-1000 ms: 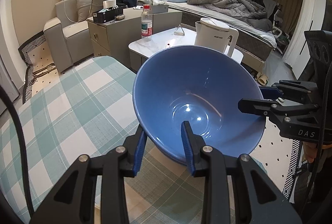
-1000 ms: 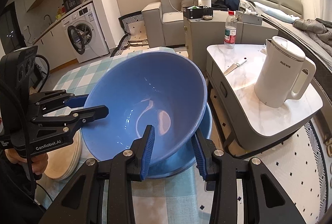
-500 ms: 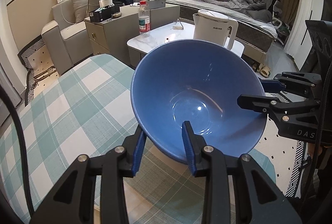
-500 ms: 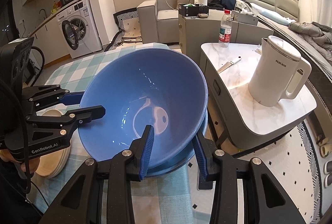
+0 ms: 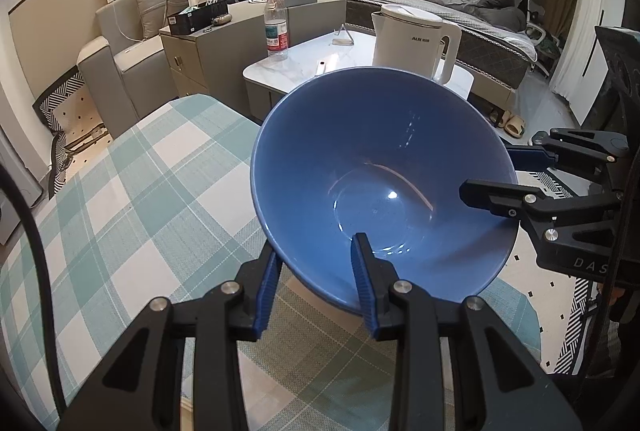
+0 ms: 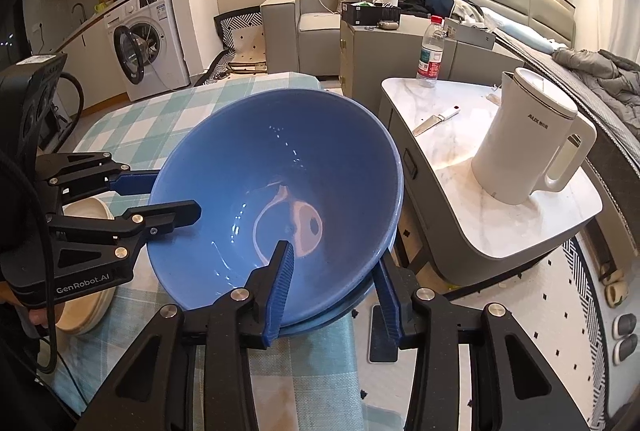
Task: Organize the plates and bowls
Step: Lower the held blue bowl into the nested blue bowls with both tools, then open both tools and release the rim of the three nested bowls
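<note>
A large blue bowl (image 5: 380, 167) hangs tilted over the checked tablecloth (image 5: 120, 211), held from two sides. My left gripper (image 5: 316, 271) is shut on its near rim, one pad inside and one outside. In the right wrist view the bowl (image 6: 280, 167) sits nested in a second blue bowl (image 6: 320, 325) beneath it. My right gripper (image 6: 332, 283) straddles the opposite rim and its jaws are opening; the outer pad looks just off the wall. Each gripper shows in the other view: the right gripper (image 5: 486, 171) and the left gripper (image 6: 176, 193).
A stack of pale wooden plates (image 6: 86, 295) lies under the left gripper. Beside the table stands a marble side table (image 6: 460, 199) with a white kettle (image 6: 524, 151), a water bottle (image 6: 430, 51) and a knife (image 6: 434, 121). The bowls sit near the table's edge.
The upper bowl has sunk lower into the bowl beneath it. The right gripper's fingers stand slightly wider apart. Both hands have barely shifted.
</note>
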The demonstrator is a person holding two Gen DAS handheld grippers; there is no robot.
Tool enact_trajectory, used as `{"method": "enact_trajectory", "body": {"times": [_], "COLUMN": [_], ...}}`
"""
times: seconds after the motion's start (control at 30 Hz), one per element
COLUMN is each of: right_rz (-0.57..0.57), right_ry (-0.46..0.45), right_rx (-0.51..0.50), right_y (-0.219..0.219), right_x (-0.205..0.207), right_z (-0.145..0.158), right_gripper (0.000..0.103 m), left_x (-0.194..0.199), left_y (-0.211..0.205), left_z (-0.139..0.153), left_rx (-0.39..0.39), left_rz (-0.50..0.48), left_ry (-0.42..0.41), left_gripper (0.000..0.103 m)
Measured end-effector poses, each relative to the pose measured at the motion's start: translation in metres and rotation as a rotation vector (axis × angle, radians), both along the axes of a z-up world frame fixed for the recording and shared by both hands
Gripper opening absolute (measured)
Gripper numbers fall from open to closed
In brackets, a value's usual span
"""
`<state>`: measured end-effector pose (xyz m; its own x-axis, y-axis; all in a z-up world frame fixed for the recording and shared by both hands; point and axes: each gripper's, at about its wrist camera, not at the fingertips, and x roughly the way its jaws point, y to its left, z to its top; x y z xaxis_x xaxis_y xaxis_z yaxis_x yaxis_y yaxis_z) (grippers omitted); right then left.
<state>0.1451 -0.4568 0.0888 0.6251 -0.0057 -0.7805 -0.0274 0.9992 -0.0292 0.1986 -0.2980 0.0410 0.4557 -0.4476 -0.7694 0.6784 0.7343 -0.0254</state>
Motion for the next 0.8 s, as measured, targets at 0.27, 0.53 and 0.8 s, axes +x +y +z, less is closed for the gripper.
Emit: {"method": "enact_trajectory", "body": {"times": [0.27, 0.53, 0.8], "right_rz": [0.008, 0.002, 0.012], "right_ry": [0.002, 0.011, 0.013], "right_rx": [0.002, -0.015, -0.033], "right_y": [-0.0007, -0.0008, 0.0015], "right_x": [-0.0007, -0.0003, -0.0002], "right_z": [-0.0017, -0.0041, -0.0076], "right_gripper": [0.049, 0.055, 0.071], "left_x": [-0.0002, 0.0002, 0.0035], "left_y": [-0.0002, 0.0032, 0.0078], "left_z": [-0.0009, -0.0044, -0.0063], "left_rx": [0.004, 0.000, -0.009], "left_rz": [0.002, 0.009, 0.026], "left_ry": [0.002, 0.014, 0.036], "left_gripper": [0.037, 0.044, 0.053]}}
